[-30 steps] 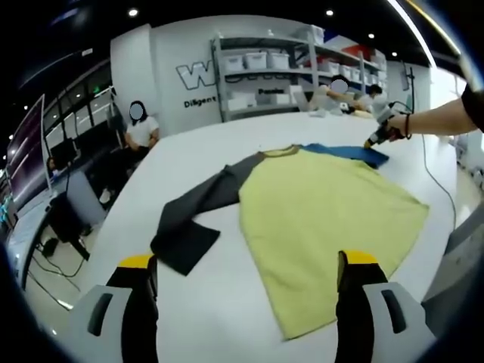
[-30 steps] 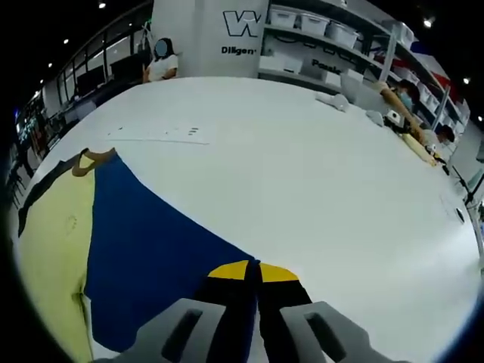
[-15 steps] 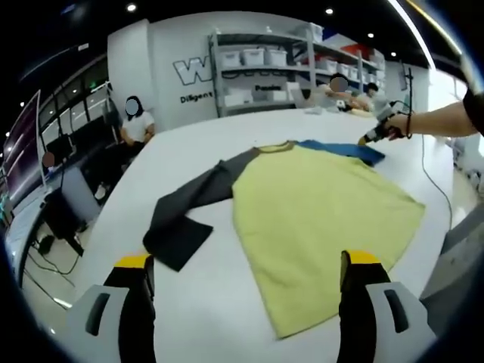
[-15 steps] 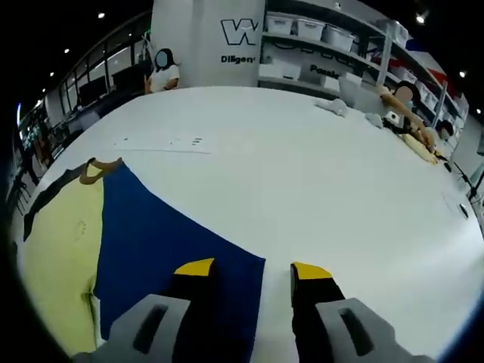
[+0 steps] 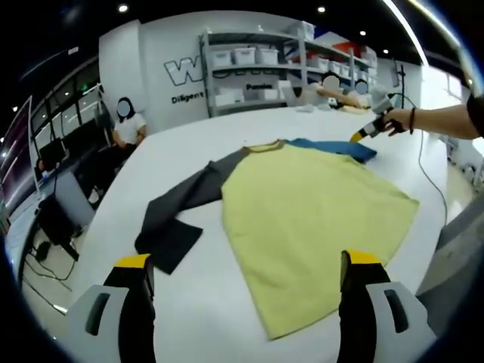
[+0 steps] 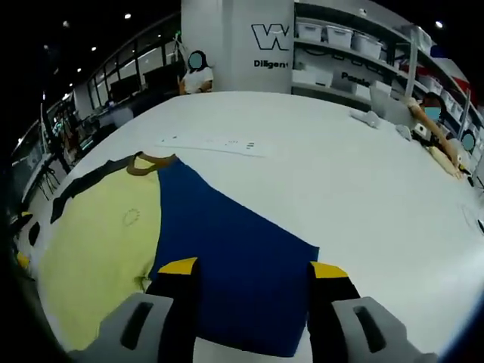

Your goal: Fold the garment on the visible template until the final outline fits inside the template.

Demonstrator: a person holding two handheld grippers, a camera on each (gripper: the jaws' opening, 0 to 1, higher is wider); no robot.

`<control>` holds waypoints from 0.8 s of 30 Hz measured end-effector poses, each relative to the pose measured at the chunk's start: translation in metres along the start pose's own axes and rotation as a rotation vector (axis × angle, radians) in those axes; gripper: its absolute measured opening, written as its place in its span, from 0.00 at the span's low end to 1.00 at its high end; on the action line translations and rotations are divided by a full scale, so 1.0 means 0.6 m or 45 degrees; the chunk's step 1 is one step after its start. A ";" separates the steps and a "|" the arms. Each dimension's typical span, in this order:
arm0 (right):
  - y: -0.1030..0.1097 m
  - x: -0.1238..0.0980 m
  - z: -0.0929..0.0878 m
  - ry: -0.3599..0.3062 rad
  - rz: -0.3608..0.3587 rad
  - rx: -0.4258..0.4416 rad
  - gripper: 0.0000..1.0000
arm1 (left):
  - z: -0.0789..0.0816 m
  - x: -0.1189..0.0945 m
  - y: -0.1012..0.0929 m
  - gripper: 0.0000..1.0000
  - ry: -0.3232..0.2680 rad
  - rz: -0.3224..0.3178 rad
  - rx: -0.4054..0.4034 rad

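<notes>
A long-sleeved shirt lies flat on the white table (image 5: 227, 136). Its body is yellow (image 5: 310, 215), one sleeve is dark grey (image 5: 178, 208) and bent back at the cuff, and the other sleeve is blue (image 5: 333, 146). My left gripper (image 5: 246, 265) is open above the table near the shirt's hem, holding nothing. My right gripper (image 6: 253, 268) is open just over the cuff end of the blue sleeve (image 6: 227, 249), which spreads flat beside the yellow body (image 6: 98, 242) and tan collar (image 6: 151, 162). In the left gripper view, a hand holds the right gripper (image 5: 363, 134) at the blue sleeve.
Faint printed marks (image 6: 219, 144) run across the table beyond the collar. A cable (image 5: 427, 166) trails along the table's right side. Shelves with bins (image 5: 257, 68) stand behind. People sit at the far side (image 5: 125, 128) and at another table (image 6: 431, 113).
My right gripper was shut at the blue sleeve's edge, then opened and let it go; the sleeve now lies flat. My left gripper stayed open, its view drifting slightly.
</notes>
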State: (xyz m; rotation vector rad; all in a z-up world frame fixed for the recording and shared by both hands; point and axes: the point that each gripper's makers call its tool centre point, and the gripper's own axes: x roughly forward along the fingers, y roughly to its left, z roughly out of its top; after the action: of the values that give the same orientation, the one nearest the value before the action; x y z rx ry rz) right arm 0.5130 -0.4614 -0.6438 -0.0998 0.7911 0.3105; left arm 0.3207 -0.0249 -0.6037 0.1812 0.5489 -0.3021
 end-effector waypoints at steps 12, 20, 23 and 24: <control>0.099 -0.009 -0.019 0.080 0.164 -0.143 0.46 | 0.015 -0.002 -0.018 0.99 -0.031 -0.041 0.033; 0.124 0.004 -0.047 0.145 0.165 -0.256 0.33 | 0.019 -0.005 -0.018 0.99 -0.044 -0.044 0.041; 0.124 0.008 -0.054 0.159 0.165 -0.255 0.31 | 0.018 -0.005 -0.018 0.99 -0.043 -0.042 0.043; 0.123 0.009 -0.058 0.166 0.155 -0.267 0.30 | 0.018 -0.005 -0.018 0.99 -0.045 -0.043 0.044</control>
State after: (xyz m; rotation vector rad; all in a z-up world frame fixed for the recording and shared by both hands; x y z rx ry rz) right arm 0.4698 -0.3971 -0.6702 -0.2716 0.8940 0.5059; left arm 0.3202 -0.0371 -0.5939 0.2000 0.5126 -0.3472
